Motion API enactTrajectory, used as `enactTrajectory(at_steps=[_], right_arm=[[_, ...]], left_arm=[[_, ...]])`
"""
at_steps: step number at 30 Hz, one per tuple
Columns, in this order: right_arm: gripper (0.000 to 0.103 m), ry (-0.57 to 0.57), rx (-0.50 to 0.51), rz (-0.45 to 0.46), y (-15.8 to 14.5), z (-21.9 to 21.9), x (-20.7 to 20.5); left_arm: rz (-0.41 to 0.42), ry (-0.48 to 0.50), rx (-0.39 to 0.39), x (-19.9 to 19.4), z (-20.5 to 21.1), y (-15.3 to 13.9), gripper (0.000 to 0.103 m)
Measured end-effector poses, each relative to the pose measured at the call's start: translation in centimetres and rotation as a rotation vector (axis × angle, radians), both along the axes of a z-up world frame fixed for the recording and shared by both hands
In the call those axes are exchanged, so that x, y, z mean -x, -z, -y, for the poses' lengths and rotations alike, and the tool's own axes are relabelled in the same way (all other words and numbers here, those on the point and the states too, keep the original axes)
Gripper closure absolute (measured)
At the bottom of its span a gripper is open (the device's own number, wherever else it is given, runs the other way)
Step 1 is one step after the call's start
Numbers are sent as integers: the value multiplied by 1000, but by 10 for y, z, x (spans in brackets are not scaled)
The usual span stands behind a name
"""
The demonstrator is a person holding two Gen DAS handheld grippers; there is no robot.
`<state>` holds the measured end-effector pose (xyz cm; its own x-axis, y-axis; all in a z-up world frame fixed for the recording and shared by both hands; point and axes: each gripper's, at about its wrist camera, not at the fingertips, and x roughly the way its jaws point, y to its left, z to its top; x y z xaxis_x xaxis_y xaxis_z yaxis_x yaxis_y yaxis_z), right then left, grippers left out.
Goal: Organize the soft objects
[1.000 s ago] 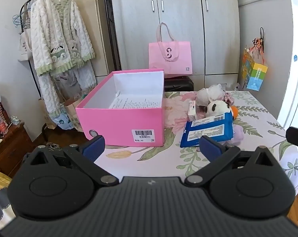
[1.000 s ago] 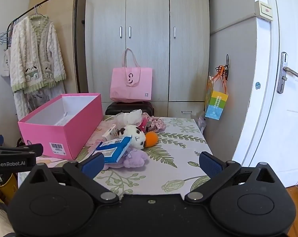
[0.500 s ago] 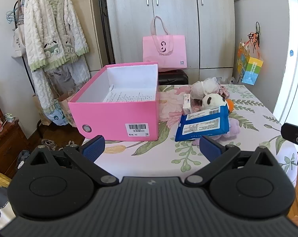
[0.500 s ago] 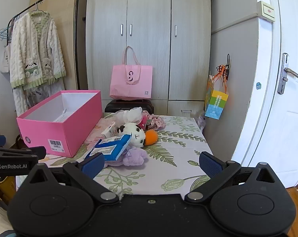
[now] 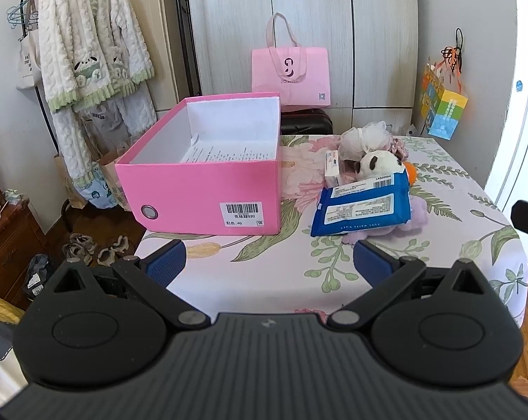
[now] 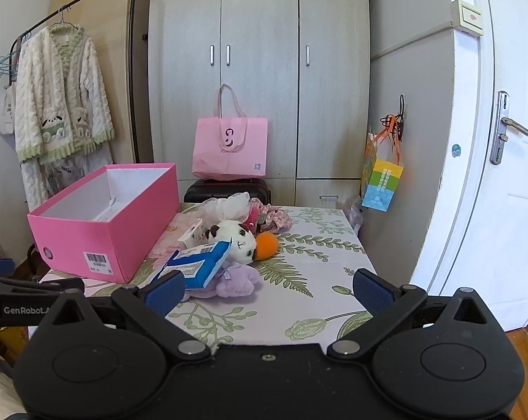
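An open pink box (image 5: 208, 192) (image 6: 103, 234) stands on the left of the floral-cloth table (image 5: 264, 262), with only a printed sheet inside. To its right lies a pile: a blue wet-wipes pack (image 5: 362, 206) (image 6: 197, 262), a panda plush (image 5: 377, 164) (image 6: 236, 236), a purple plush (image 6: 236, 280), an orange ball (image 6: 265, 245), a white mesh puff (image 5: 363, 138) and pink floral cloth (image 6: 271, 215). My left gripper (image 5: 269, 267) hovers open at the table's near edge, in front of box and pile. My right gripper (image 6: 269, 287) is open too, short of the pile, holding nothing.
A pink tote bag (image 5: 292, 73) sits on a dark suitcase (image 5: 306, 124) behind the table, before grey wardrobes. A clothes rack with a fluffy robe (image 5: 89, 52) stands left. A colourful gift bag (image 6: 383, 182) hangs right, beside a white door (image 6: 502, 175). Shoes (image 5: 96, 245) lie on the floor.
Both grippers have drawn nearer the table and tilted down a little, so box and pile look larger. Both stay open; nothing on the table has moved.
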<state>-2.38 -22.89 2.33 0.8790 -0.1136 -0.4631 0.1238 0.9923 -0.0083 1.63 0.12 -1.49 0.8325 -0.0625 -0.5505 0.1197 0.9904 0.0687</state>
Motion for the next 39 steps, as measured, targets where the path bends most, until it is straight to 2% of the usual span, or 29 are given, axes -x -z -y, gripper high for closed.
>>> enactTrajectory(at_steps=[28, 35, 39], right_arm=[[0, -29, 42, 10, 4, -5, 3], [0, -97, 65, 40, -7, -7, 6], [0, -142, 92, 53, -7, -10, 0]], left_arm=[[0, 11, 14, 2, 1, -1, 0], [76, 16, 46, 5, -1, -11, 0], [97, 25, 38, -4, 1, -14, 1]])
